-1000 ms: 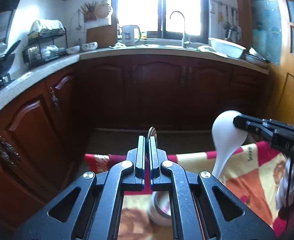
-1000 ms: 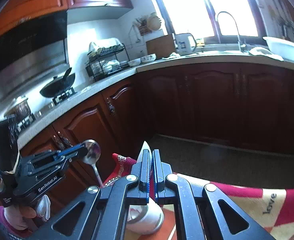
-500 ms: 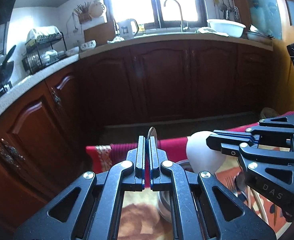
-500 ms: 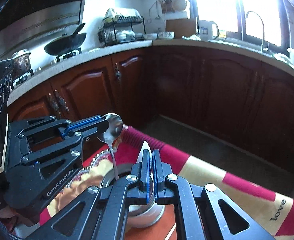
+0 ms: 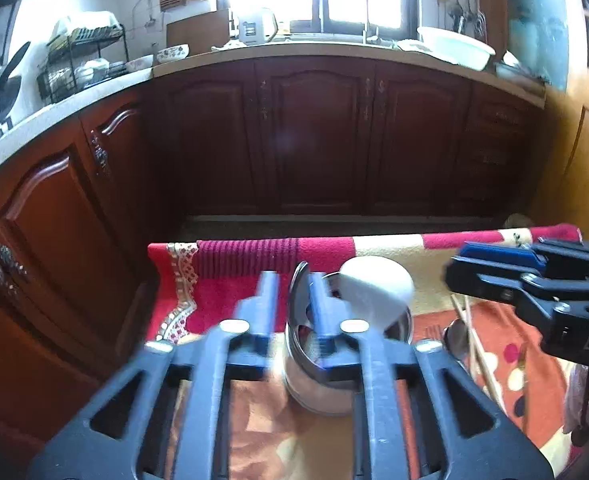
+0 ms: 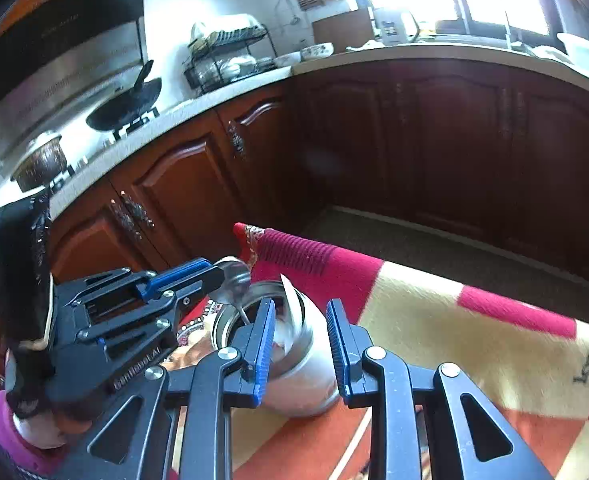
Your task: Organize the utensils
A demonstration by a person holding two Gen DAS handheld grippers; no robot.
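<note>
1. Left wrist view: the left gripper [image 5: 290, 300] fills the lower half of the frame. Its jaws, pressed together on the metal spoon a second ago, are now opening, with a clear gap between them.
2. The metal spoon [image 5: 296, 296] stands in that gap, its bowl edge-on just beside the right finger. Whether a pad touches it cannot be told through the blur.
3. Below and behind the fingers sits the cup [image 5: 318, 384], a steel holder on the cloth [image 5: 230, 276]. It was half hidden low in the frame a second ago and now lies at centre, nearer the fingertips.
4. The white spoon [image 5: 374, 292] leans in the cup with its bowl above the rim. A second ago it hung higher, at the right of the frame, clamped in the right gripper.
5. The right gripper [image 5: 494, 272] enters from the right edge, clear of the white spoon. Chopsticks [image 5: 474, 344] lie on the cloth below it.
6. Right wrist view: the right gripper [image 6: 300, 340] shows its jaws opening, where earlier they were closed on the white spoon.
7. The white spoon [image 6: 292, 312] stands between the fingers, inside the cup [image 6: 306, 372], touching neither pad.
8. The left gripper [image 6: 214, 276] reaches in from the left, lower than before, with the metal spoon [image 6: 234, 284] at its tips, handle down into the cup.
</note>
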